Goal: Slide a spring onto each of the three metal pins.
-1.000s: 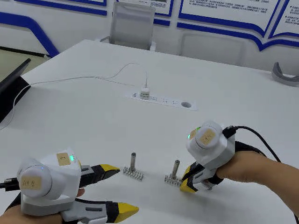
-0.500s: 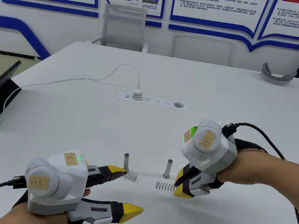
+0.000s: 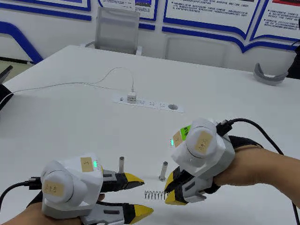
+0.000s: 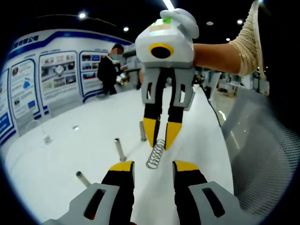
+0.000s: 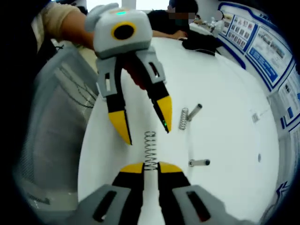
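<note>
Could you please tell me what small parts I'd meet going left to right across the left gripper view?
Near pin → middle pin → far pin → spring, gripped by the right claw.

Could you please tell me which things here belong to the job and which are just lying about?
For the job: three pins, the spring held in the right gripper, a second spring beside one pin, the open left gripper.
Lying about: power strip, charger, cable, chair.

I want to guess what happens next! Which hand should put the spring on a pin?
Right. The right gripper already pinches the spring, beside a bare pin; the left gripper is open, holding nothing.
</note>
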### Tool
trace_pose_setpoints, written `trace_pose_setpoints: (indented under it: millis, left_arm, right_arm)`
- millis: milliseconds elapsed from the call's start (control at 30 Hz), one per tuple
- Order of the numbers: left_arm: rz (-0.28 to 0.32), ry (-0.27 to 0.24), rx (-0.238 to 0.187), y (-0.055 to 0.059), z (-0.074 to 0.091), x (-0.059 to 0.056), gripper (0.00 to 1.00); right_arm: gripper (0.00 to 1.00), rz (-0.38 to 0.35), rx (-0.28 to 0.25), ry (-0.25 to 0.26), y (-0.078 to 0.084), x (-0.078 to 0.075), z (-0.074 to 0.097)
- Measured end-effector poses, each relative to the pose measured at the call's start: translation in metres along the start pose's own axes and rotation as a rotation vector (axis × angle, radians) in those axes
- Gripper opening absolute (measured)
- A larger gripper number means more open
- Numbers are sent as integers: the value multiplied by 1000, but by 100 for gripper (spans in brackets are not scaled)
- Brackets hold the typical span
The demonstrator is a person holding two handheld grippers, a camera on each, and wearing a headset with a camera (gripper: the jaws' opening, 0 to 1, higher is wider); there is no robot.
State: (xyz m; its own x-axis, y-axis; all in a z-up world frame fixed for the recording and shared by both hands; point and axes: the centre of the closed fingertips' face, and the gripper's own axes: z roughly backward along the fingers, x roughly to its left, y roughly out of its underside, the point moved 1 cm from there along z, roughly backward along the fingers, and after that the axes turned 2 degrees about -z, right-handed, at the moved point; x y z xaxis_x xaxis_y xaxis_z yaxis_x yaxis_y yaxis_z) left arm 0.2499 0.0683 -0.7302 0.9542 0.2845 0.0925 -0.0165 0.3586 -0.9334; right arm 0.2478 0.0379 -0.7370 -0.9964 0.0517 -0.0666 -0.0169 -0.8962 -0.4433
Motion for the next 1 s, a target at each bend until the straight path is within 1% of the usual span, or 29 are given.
trace_pose_setpoints:
  millis: [133, 267, 400, 533, 667, 1000]
  left_arm:
    - [-15, 10, -4, -1, 0, -2, 23]
    - [-22, 20, -10, -2, -1, -5, 18]
    - [-36, 26, -10, -3, 0, -6, 13]
    - [-38, 19, -10, -3, 0, -5, 13]
    - [-43, 19, -5, -1, 0, -6, 12]
    - [-47, 22, -11, -3, 0, -7, 11]
  right_arm:
    - [12, 15, 9, -10, -1, 4, 0]
    - [12, 24, 3, -19, -5, 7, 0]
    - [12, 37, -2, -14, -10, 7, 5]
    - [12, 48, -14, -5, -16, 6, 12]
    - [12, 54, -50, -3, -28, 7, 21]
    - [12, 68, -115, 10, -50, 10, 28]
